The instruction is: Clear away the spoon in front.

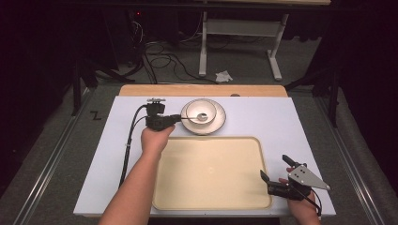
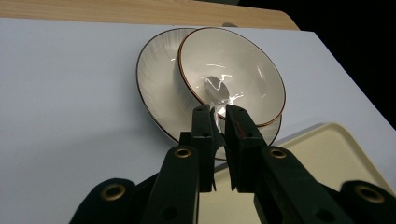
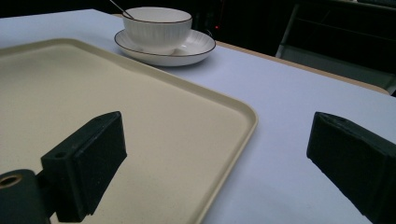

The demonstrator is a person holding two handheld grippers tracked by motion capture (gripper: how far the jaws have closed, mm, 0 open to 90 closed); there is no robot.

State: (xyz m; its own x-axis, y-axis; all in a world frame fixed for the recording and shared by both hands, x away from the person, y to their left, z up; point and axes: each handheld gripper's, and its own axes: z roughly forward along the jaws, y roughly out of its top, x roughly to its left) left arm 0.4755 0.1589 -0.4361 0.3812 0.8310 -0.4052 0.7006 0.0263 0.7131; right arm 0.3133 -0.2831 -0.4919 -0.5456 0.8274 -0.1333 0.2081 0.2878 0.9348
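A white bowl [image 1: 201,111] with a brown rim sits on a matching saucer [image 1: 220,119] at the back of the white table. A metal spoon [image 1: 202,116] lies in the bowl, its handle leading left. My left gripper [image 1: 177,118] reaches in from the left of the saucer and is shut on that handle. In the left gripper view the jaws pinch the thin handle at their tips [image 2: 217,116], with the spoon's head [image 2: 218,91] resting in the bowl [image 2: 252,70]. My right gripper [image 1: 274,167] stands open with nothing between its jaws, over the right edge of the cream tray [image 1: 211,173].
The cream tray [image 3: 140,116] takes up the front middle of the table, just in front of the saucer [image 3: 196,49]. Bare white table lies left and right of it. A wooden strip borders the far edge, with cables and a table frame on the floor beyond.
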